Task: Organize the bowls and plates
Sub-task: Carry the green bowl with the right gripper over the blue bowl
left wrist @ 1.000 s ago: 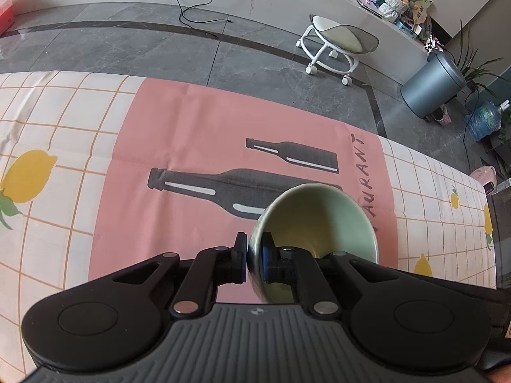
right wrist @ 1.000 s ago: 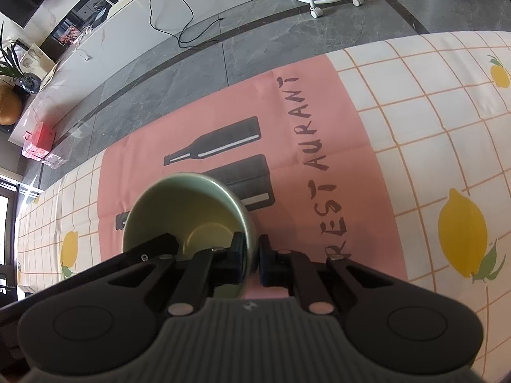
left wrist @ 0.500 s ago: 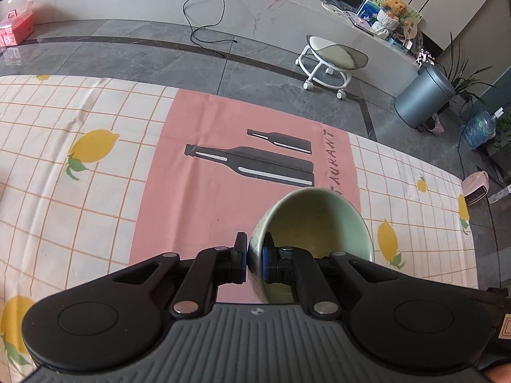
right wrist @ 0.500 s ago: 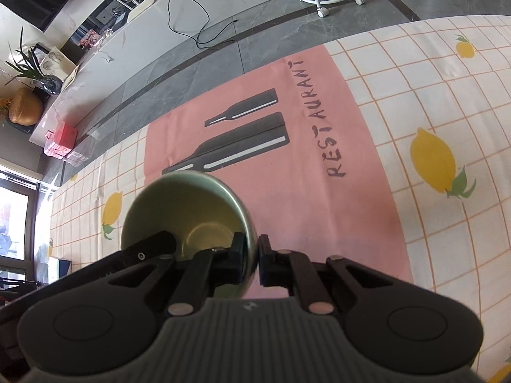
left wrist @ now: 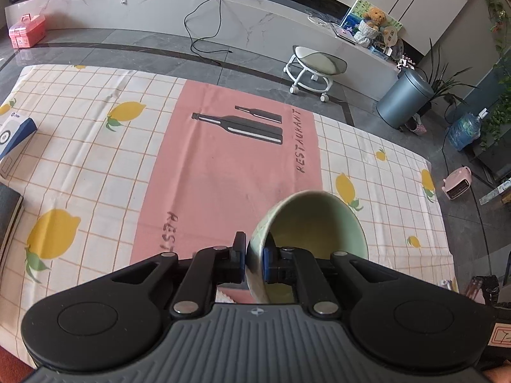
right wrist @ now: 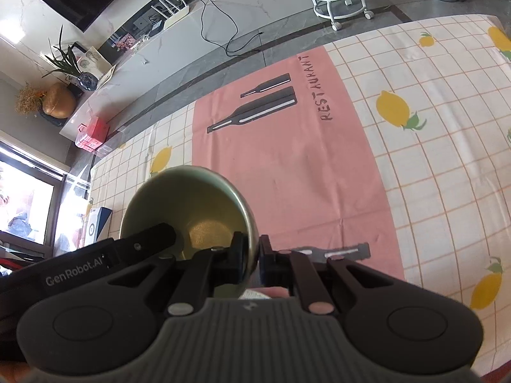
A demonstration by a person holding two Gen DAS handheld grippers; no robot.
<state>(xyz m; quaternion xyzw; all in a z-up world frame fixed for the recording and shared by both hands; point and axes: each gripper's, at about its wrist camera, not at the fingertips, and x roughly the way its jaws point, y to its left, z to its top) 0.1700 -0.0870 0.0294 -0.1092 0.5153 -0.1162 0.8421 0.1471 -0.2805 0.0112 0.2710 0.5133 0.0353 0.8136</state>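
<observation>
The left tongs (left wrist: 254, 257) are clamped on the rim of a green bowl (left wrist: 314, 223), one pad inside and one outside; their jaws have just eased open a little, with the rim between them. The bowl hangs tilted above the bench (left wrist: 95, 166), on the near right of the pink panel (left wrist: 230, 172) of the cloth. The right tongs (right wrist: 254, 255) are clamped on the bowl's (right wrist: 191, 204) opposite rim, the bowl lying to the near left of that panel (right wrist: 287, 166) in the right wrist view.
</observation>
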